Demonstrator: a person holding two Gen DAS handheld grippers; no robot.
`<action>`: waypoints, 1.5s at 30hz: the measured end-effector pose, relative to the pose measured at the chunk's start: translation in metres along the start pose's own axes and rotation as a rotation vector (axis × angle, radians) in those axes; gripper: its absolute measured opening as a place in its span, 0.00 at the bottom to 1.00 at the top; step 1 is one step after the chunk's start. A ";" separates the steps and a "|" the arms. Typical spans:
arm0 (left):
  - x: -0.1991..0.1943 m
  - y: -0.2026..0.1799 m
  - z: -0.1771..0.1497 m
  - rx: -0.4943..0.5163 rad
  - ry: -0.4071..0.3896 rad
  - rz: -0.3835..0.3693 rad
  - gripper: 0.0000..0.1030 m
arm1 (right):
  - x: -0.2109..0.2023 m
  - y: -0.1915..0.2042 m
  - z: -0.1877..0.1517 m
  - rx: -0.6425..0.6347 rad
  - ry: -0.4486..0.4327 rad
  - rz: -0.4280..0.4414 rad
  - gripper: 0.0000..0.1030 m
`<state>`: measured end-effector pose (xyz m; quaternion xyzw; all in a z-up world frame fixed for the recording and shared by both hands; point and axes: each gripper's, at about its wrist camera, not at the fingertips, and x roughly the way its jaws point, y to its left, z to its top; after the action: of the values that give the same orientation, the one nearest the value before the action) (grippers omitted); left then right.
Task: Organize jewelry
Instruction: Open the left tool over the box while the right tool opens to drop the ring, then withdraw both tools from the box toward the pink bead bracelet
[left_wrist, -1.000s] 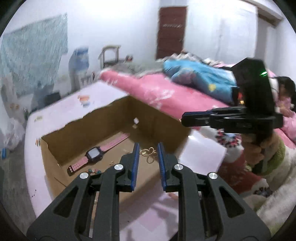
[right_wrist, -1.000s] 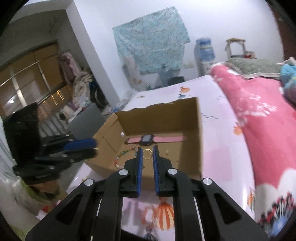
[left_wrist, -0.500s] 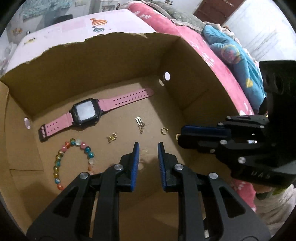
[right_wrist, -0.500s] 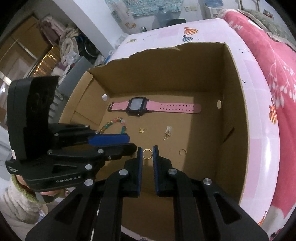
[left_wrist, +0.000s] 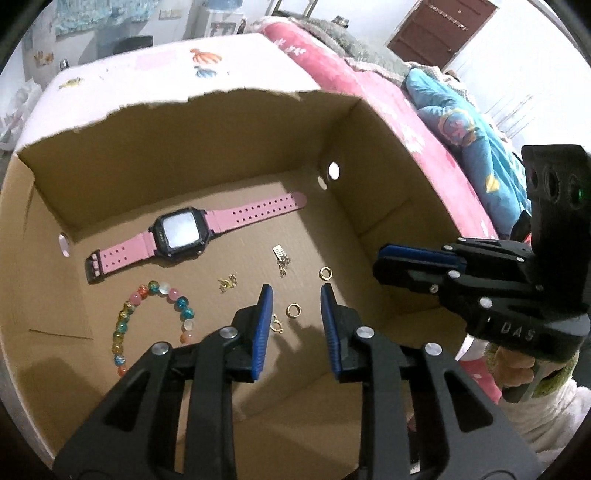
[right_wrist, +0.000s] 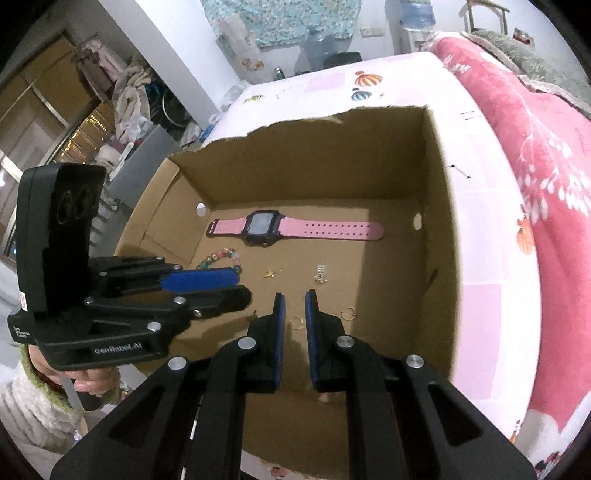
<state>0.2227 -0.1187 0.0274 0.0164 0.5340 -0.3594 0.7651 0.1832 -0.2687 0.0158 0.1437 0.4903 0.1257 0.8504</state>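
Left gripper jaws just spread a bit with nothing pinched, a gold ring on the cardboard box floor between them, right gripper jaws nearly together, empty, pink watch farther back.

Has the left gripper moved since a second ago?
Yes. The left gripper has come down into the box, now over the small gold ring, its fingers just opening with nothing between them.
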 end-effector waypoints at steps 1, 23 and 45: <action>-0.005 -0.001 -0.002 0.009 -0.015 0.006 0.26 | -0.006 -0.001 -0.001 0.005 -0.018 0.006 0.12; -0.049 -0.025 -0.178 0.167 -0.185 0.176 0.49 | -0.003 -0.004 -0.145 0.092 -0.016 0.019 0.21; 0.006 -0.080 -0.160 0.357 -0.236 0.150 0.41 | 0.010 -0.022 -0.139 0.075 -0.075 -0.256 0.10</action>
<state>0.0497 -0.1158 -0.0175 0.1490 0.3661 -0.3895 0.8319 0.0686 -0.2685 -0.0663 0.1164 0.4769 -0.0078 0.8712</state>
